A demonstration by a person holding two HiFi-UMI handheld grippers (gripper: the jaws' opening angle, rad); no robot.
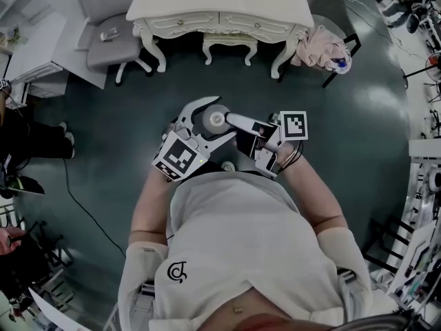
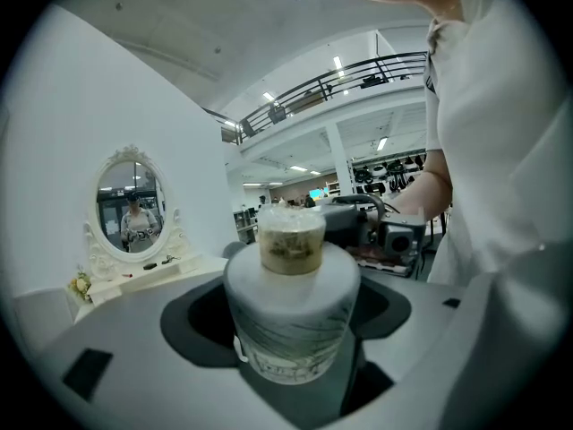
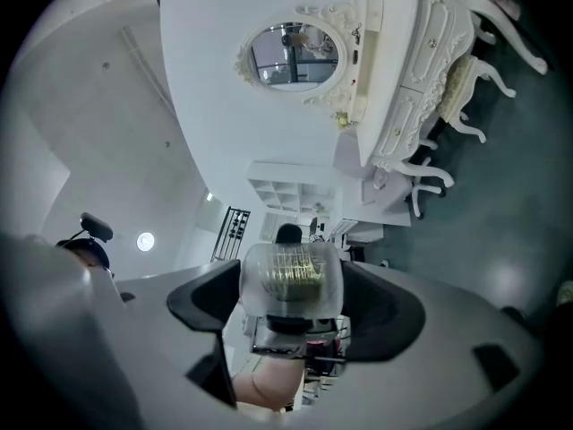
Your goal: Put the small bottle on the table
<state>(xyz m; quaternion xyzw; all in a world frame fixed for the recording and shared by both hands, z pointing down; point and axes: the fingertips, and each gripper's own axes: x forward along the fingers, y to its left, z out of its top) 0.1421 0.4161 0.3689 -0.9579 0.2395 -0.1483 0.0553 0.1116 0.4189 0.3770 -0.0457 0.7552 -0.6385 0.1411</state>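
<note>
— Grippers first: the left gripper (image 1: 210, 121) is clamped across the wide white body of the small bottle (image 2: 291, 316). The right gripper (image 3: 293, 305) is spread, its jaws either side of the cap.

— Is the right one gripping?

— Hard to tell. Its jaws sit very near the cap, but I judge it only steadies.

— And the dressing table (image 1: 220, 2)?

— Well apart, across the floor. So the left carries the small bottle in mid-air before the chest, held by its body for a firm hold.

— The cap (image 2: 291, 238)?

— On.
</note>
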